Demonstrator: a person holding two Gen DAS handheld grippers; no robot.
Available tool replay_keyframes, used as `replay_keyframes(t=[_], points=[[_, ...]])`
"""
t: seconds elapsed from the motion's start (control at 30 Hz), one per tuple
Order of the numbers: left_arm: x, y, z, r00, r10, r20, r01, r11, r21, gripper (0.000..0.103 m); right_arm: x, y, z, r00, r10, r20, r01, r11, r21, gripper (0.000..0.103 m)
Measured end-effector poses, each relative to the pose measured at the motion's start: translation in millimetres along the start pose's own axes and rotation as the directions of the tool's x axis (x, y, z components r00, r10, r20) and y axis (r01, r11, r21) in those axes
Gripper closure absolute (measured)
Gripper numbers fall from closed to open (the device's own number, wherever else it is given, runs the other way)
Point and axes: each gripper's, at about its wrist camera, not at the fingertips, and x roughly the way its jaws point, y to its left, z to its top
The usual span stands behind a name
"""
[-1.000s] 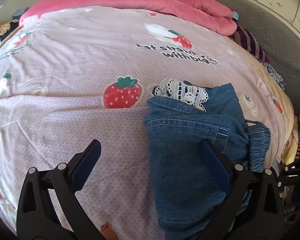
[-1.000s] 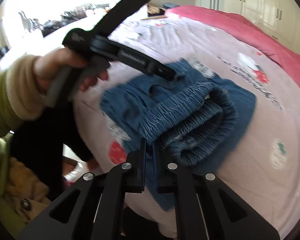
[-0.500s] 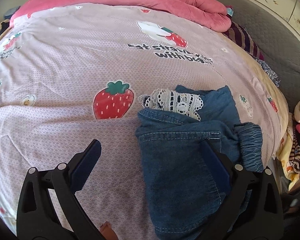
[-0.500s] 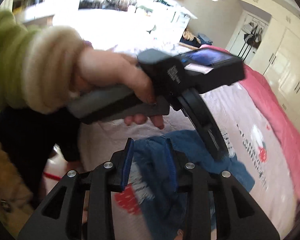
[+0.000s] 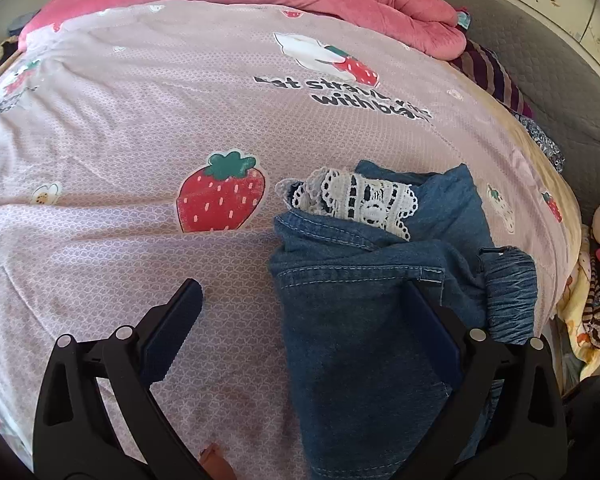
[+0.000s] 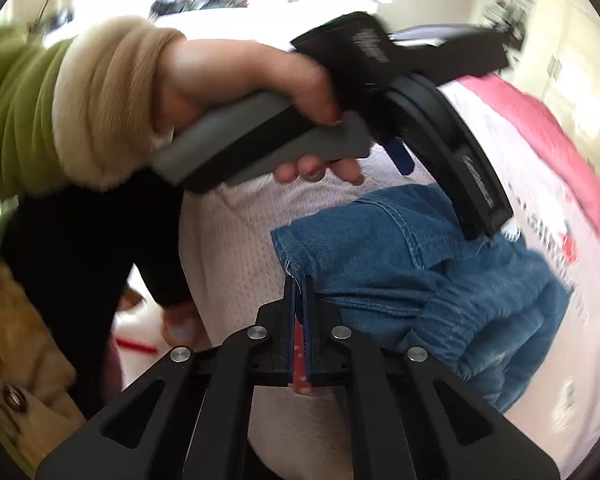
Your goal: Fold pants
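Blue denim pants [image 5: 360, 320] lie folded on the strawberry-print bedsheet [image 5: 140, 120], with white lace trim [image 5: 360, 200] at the far end and the gathered waistband [image 5: 512, 292] on the right. My left gripper [image 5: 300, 292] hovers open over the pants' left edge, its right finger above the denim. In the right wrist view a hand [image 6: 240, 80] holds that left gripper, and one of its fingers [image 6: 480, 200] reaches down over the pants [image 6: 400, 248]. My right gripper [image 6: 298, 280] is shut, its tips pinching the near hem corner of the denim.
A pink quilt [image 5: 340, 12] is bunched along the far side of the bed. A grey padded headboard [image 5: 560, 60] and striped cloth [image 5: 496, 76] border the right. Loose clothes [image 5: 592, 312] hang past the bed's right edge. A green and beige sleeve [image 6: 40, 112] fills the left.
My right gripper left the waistband, opened, swung to the hem corner near the left gripper and shut there. My left gripper stayed open and barely shifted.
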Motion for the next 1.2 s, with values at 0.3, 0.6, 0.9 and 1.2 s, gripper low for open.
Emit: replay_keyframes(t=[0.3,0.6,0.9,1.2], points=[[-15.0,-1.1,-5.5,0.999,-0.005,0.039,0.005,1.000,-0.007,0.010,-78.1,-33.8,-14.0,0.970,-0.023,0.243,-0.054,0.951,0.304,0.050],[-29.9,-12.6,-17.1,0.997,0.017,0.074,-0.020,0.999,0.038,0.010,-84.9,-122.9,-55.4,0.963,-0.266,0.031,0.181,0.731,0.658,0.037],[-31.3,-15.3,-32.2,0.998,-0.002,0.063,-0.001,0.999,0.036,0.010,-59.1,-144.0,-82.4,0.967,-0.253,-0.036,0.196,0.640,0.743,0.033],[-24.6,-13.4,-41.4,0.999,-0.010,0.041,0.009,1.000,0.028,0.010,-38.7,-153.4,-75.0,0.978,-0.203,-0.047,0.167,0.632,0.757,0.033]])
